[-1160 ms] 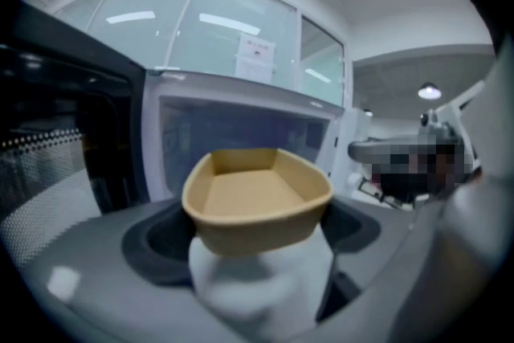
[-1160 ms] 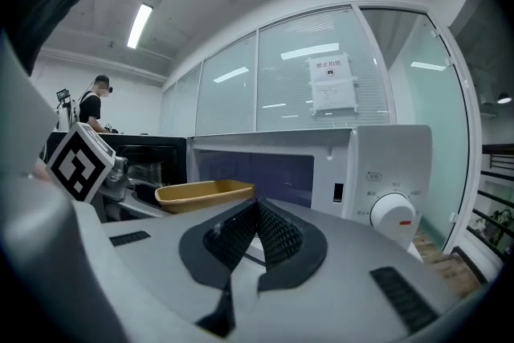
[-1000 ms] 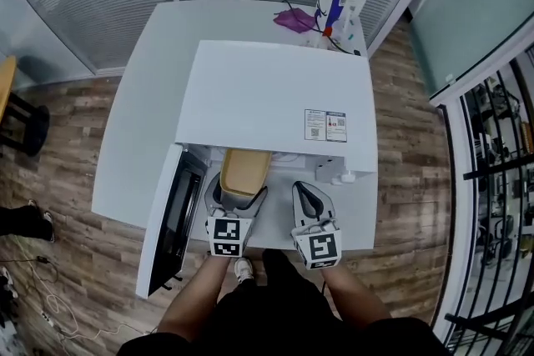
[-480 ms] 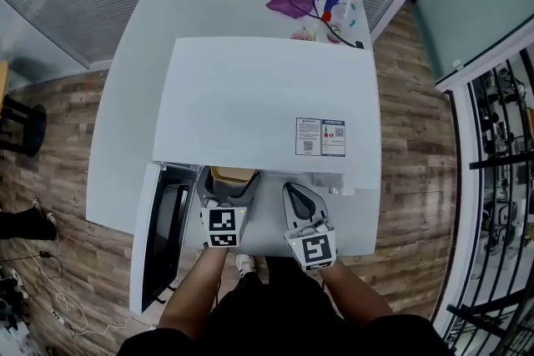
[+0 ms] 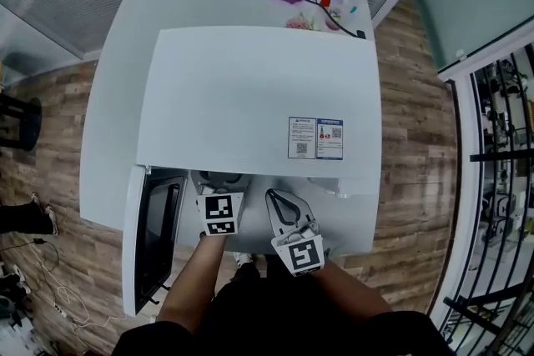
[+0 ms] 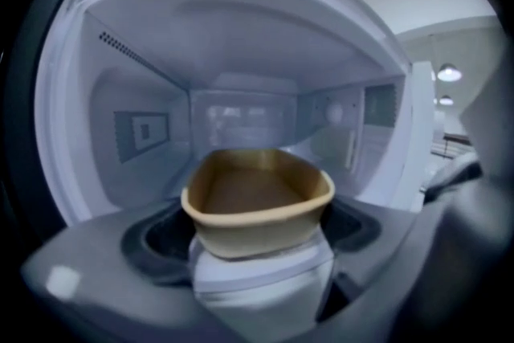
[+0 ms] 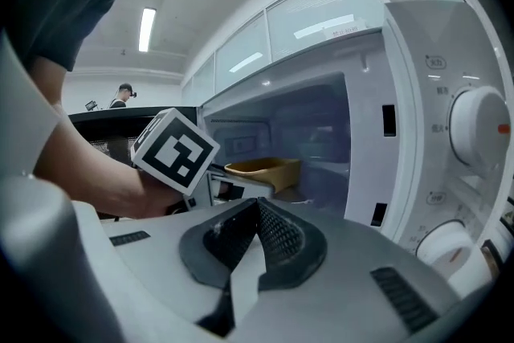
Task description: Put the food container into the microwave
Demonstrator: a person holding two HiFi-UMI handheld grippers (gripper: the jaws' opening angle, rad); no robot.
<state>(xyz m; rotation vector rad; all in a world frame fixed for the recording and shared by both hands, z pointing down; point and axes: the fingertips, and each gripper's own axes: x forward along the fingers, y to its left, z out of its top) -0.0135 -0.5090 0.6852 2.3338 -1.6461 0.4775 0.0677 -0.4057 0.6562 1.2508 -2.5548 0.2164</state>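
Left gripper view puts the food container [image 6: 257, 201] right in front of you: a smooth tan tub with rounded corners, a rolled rim and an open, empty top. Your left gripper [image 6: 261, 253] pinches its near end wall between the pale pads. The tub sits level, mouth upward, inside the open front of the microwave [image 6: 241, 28], a matte white cavity with a vent strip at upper left. Seen side-on from your right gripper, the tub is long and shallow, and its long axis runs away from your hand into the cavity (whether its base touches the cavity floor I cannot tell). Your right gripper [image 7: 255, 233] waits outside beside the ribbed white dial [image 7: 482, 124], its black textured pads pressed together on nothing. The dark-windowed door [image 5: 150, 238] stands swung open at your left.
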